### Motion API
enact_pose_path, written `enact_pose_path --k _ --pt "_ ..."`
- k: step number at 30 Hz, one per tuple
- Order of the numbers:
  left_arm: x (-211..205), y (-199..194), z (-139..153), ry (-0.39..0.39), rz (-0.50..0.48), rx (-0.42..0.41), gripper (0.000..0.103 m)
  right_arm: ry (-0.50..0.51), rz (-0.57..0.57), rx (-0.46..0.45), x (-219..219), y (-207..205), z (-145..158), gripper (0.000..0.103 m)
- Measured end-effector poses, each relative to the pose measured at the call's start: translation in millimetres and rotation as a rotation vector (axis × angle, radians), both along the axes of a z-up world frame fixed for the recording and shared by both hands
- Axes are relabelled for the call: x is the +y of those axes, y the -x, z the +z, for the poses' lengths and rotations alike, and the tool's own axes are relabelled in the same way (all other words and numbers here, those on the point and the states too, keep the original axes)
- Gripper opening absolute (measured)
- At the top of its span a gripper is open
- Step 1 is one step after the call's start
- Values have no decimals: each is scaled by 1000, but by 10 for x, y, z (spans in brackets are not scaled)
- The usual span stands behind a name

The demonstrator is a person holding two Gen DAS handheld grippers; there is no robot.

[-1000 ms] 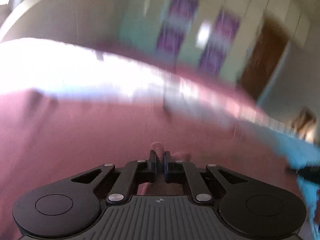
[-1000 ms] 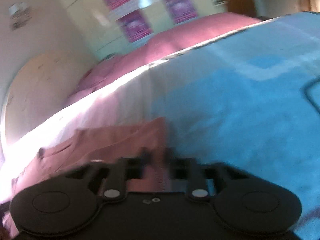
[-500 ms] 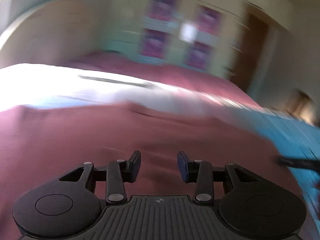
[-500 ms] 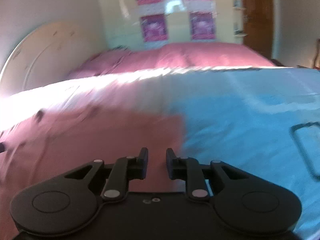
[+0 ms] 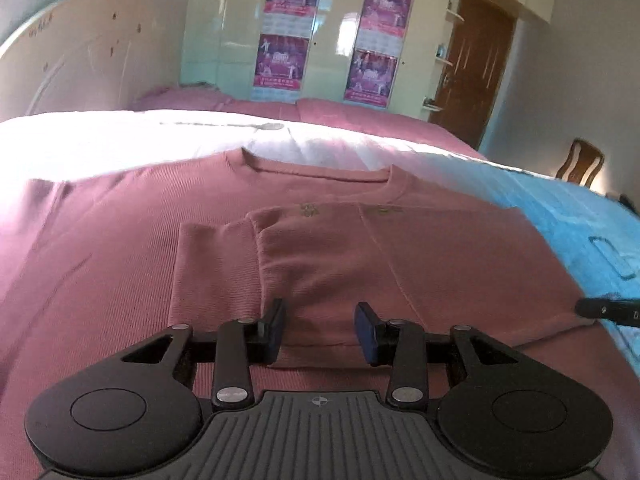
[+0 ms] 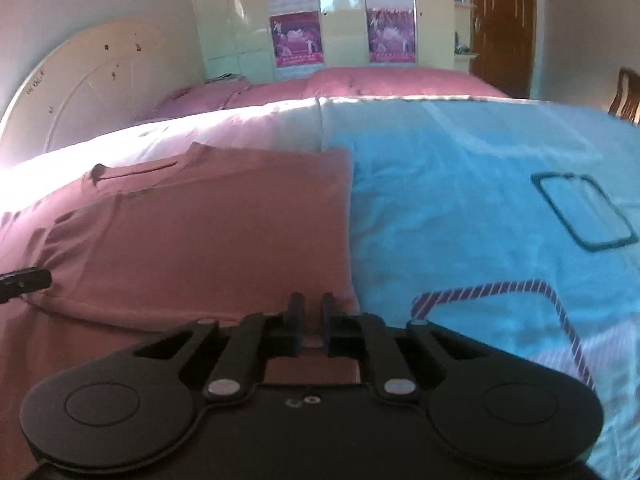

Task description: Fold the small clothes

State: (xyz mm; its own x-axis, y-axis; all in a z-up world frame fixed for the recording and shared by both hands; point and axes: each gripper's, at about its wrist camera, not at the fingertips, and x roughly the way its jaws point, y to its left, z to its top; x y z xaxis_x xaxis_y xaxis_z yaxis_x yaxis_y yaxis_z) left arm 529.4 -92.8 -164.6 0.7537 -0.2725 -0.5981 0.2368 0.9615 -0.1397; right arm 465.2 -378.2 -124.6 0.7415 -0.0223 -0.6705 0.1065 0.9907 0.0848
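The pink sweater [image 5: 360, 248] is spread lengthwise ahead; its folded sleeve lies nearest the spread left gripper [image 5: 320, 326] (right gripper [image 6: 311, 318] nearly closed, empty).

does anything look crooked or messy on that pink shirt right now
Nothing stands out. The pink shirt lies flat on the bed, right side folded in with a straight edge and its sleeve tidy on top.
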Motion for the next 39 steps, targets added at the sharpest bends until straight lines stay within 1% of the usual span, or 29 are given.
enact_pose_path --k 1,2,3,4,5,6,7,8,9,10,11,12,13,14,15,17,18,20,22,24,26,28,31,33,35,37,39 --pt "-34 14 28 1 7 -15 40 23 5 -3 50 -7 31 15" --pt "-70 27 42 -7 13 -30 41 29 6 -23 98 12 80 23" --pt "-111 14 19 -34 28 -27 45 24 5 -50 140 16 122 24" --pt "-144 -38 -47 -58 41 11 46 30 8 -58 194 20 129 24" --pt "-93 -19 -77 -60 37 9 46 40 15 -29 208 6 84 23" --pt "-100 -11 -31 -64 43 0 46 57 25 33 244 -51 -15 23" --pt "-70 18 53 -45 46 -18 46 94 35 24 276 -33 -27 23" --pt "-39 85 114 -30 44 -54 46 110 39 28 296 -50 15 23" --pt "-12 122 138 -41 56 -70 46 98 36 11 297 -26 78 23" --pt "12 86 98 -65 81 -31 46 74 30 -19 286 12 134 24" --pt "58 5 -4 -66 92 46 46 67 21 -19 281 16 145 24" --pt "107 22 -27 -47 80 23 47 67 15 22 283 -24 98 25" --pt "147 19 4 -30 84 32 47 66 14 73 289 -79 21 25" --pt "202 35 52 -2 92 32 47 86 15 63 324 -88 30 24" --pt "273 78 110 19 104 12 47 97 12 68 352 -98 70 25" --pt "482 153 179 27 142 -12 48 70 -8 18 367 -58 169 29" --pt "632 189 177 41 171 -8 49 59 -26 -3 374 -35 203 29" --pt "1025 261 192 79 240 4 56 51 -44 -27 403 -19 235 31" --pt "1488 350 219 92 327 6 56 40 -49 -34 451 -37 251 35" --pt "1991 445 207 108 418 7 56 30 -45 -35 504 -38 234 46" --pt "2544 514 150 155 514 18 56 36 -47 -42 593 -67 217 52" --pt "3055 616 116 195 618 20 56 51 -50 -53 678 -92 197 52" --pt "3652 745 86 222 733 8 56 69 -87 -60 757 -118 178 46" --pt "3994 798 40 257 782 3 56 82 -116 -63 774 -150 176 38" --pt "4290 806 -40 301 821 0 56 89 -135 -62 768 -189 187 36" --pt "4544 781 -93 348 850 -11 56 96 -150 -62 764 -232 211 35" --pt "4775 757 -181 419 877 -25 56 89 -165 -60 746 -249 229 35"
